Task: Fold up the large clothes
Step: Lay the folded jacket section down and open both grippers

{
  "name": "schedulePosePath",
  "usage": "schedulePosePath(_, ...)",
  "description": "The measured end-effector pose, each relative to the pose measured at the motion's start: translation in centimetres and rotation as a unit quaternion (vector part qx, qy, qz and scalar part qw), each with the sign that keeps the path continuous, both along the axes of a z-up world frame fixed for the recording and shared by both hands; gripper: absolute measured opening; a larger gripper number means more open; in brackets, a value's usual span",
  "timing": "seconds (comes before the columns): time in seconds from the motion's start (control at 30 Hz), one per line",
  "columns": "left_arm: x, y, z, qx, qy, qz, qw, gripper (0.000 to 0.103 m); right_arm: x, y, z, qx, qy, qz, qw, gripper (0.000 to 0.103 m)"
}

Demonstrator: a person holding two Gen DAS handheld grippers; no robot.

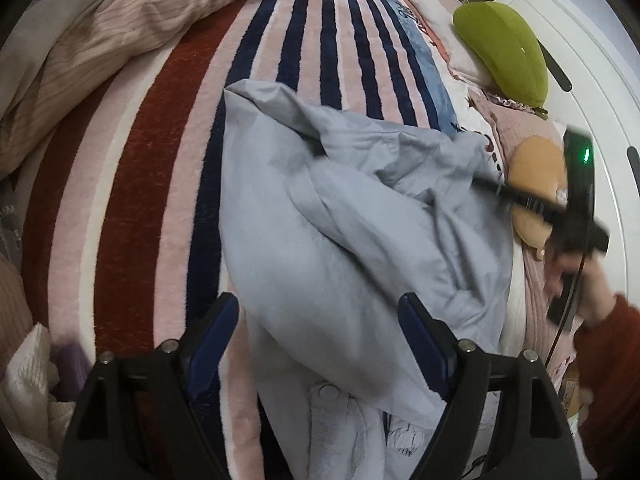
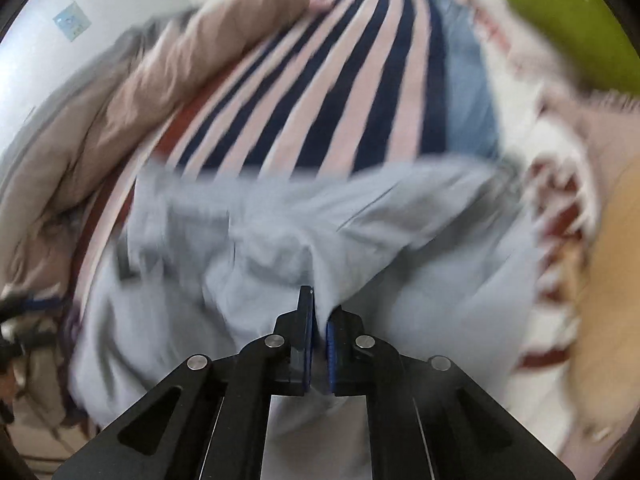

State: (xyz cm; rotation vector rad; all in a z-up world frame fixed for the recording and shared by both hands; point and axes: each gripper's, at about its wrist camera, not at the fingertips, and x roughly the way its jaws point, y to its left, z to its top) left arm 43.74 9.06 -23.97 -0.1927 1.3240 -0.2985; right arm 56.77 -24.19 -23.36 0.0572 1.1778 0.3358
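A pale blue-grey garment (image 1: pixel 340 220) lies crumpled on a striped blanket (image 1: pixel 168 140) spread over a bed. My left gripper (image 1: pixel 318 324) is open and points down over the garment's near part. A fold of the cloth lies between its wide-set blue pads (image 1: pixel 216 328), and they do not press on it. My right gripper (image 2: pixel 319 320) is shut on a pinch of the same garment (image 2: pixel 280 240), which rises into the jaws. That view is blurred. In the left wrist view a hand (image 1: pixel 592 280) in a red sleeve holds the right tool at the garment's right side.
A pink-beige quilt (image 1: pixel 80 52) is bunched along the blanket's left side. A green cushion (image 1: pixel 504 48), a tan plush toy (image 1: pixel 536 176) and pink bedding (image 1: pixel 520 128) lie at the right, by a white headboard (image 1: pixel 592 92). Cream knitwear (image 1: pixel 28 380) sits at the lower left.
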Motion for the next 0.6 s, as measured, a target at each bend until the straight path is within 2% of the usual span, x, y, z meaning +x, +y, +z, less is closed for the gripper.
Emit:
schedulePosePath(0.1,0.2,-0.7,-0.3,-0.003,-0.002,0.000,1.0000,0.079,2.9,-0.2,1.1,-0.026,-0.019,-0.001,0.999,0.000)
schedulePosePath(0.2,0.6,-1.5,-0.9,0.008,-0.002,-0.001,1.0000,0.079,4.6,0.4,-0.6,-0.058,-0.003,0.001,0.998,0.000)
schedulePosePath(0.33,0.7,-1.3,-1.1,0.011,-0.004,0.006,0.9999,0.079,3.6,0.6,-3.9,-0.049,0.043,-0.001,0.998,0.001)
schedulePosePath(0.47,-0.3,-0.2,-0.8,0.022,-0.003,0.015,0.9996,0.081,1.4,0.6,-3.6,-0.038,0.044,0.010,0.998,0.006)
schedulePosePath(0.5,-0.8,0.1,-0.6,0.021,-0.003,0.016,0.9997,0.082,0.9,0.2,-3.0,-0.029,0.045,0.006,0.999,0.011)
schedulePosePath(0.53,-1.5,0.4,-0.4,0.017,-0.002,0.018,0.9997,0.082,0.1,-0.3,-2.1,-0.012,0.045,0.001,0.999,0.026)
schedulePosePath(0.57,-2.0,0.7,-0.3,0.015,-0.002,0.019,0.9997,0.083,-0.9,-0.8,-1.1,0.001,0.038,-0.001,0.999,0.033)
schedulePosePath(0.6,-3.0,1.0,-0.1,0.010,-0.001,0.020,0.9997,0.083,-1.8,-1.1,-0.2,0.009,0.030,0.001,0.999,0.035)
